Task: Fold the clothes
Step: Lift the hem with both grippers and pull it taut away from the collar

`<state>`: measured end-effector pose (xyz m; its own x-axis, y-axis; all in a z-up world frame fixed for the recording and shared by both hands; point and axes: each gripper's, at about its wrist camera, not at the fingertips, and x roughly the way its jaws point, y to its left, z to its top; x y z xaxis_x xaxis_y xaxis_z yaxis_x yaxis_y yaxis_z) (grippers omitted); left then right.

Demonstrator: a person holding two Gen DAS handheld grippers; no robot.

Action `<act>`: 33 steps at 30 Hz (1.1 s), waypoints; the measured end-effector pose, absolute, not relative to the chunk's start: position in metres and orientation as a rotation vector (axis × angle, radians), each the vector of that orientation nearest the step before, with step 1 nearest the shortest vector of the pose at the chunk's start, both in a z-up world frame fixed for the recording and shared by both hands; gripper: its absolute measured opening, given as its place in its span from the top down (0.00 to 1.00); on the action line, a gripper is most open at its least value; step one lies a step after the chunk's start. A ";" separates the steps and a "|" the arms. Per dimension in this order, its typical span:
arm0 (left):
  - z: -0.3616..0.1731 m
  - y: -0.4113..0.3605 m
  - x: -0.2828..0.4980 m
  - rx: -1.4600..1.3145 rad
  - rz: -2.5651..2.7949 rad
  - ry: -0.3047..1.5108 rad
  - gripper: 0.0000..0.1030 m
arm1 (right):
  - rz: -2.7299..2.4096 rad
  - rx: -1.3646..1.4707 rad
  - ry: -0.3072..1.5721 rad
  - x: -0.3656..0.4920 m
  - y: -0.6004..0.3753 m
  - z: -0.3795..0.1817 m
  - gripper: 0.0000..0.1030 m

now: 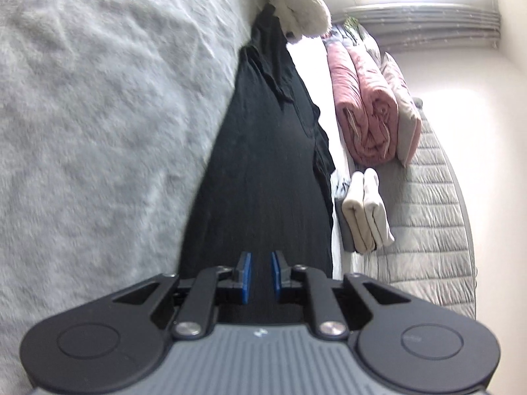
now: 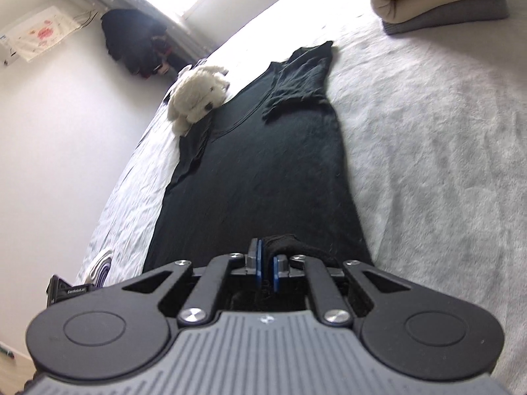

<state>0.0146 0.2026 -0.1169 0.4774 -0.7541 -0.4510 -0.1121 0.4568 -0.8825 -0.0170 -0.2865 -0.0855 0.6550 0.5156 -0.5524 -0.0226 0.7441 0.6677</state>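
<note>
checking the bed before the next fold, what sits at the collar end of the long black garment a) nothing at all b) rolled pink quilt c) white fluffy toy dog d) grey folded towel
c: in the right wrist view a white fluffy toy dog lies against the neckline edge of the long black garment, while the rolled pink quilt lies off to the side, apart from it.

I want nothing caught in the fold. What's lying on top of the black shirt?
One sleeve is folded onto the black shirt, and a white plush dog rests at its collar edge. Anything underneath is hidden.
</note>
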 end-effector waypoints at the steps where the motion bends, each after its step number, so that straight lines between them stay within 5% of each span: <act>1: -0.117 0.204 0.017 -1.044 -0.485 1.012 0.89 | 0.321 0.689 0.800 -0.016 -0.289 -0.086 0.92; 9: -0.096 0.205 0.027 -0.971 -0.575 0.987 0.89 | 0.352 0.650 0.759 -0.005 -0.289 -0.079 0.88; 12: -0.082 0.197 0.023 -0.814 -0.656 0.998 0.65 | 0.357 0.612 0.768 -0.005 -0.287 -0.079 0.87; 13: -0.080 0.193 0.021 -0.773 -0.688 1.011 0.64 | 0.356 0.608 0.780 -0.004 -0.288 -0.080 0.87; 18: -0.069 0.176 0.004 -0.573 -0.806 1.042 0.64 | 0.342 0.595 0.798 -0.006 -0.291 -0.082 0.84; 21: -0.066 0.167 -0.006 -0.458 -0.833 1.064 0.64 | 0.336 0.604 0.768 -0.010 -0.293 -0.079 0.60; 30: -0.068 0.152 -0.017 -0.300 -0.808 1.101 0.64 | 0.308 0.581 0.730 -0.012 -0.292 -0.073 0.60; 33: -0.067 0.149 -0.021 -0.268 -0.806 1.091 0.76 | 0.297 0.580 0.740 -0.012 -0.292 -0.075 0.59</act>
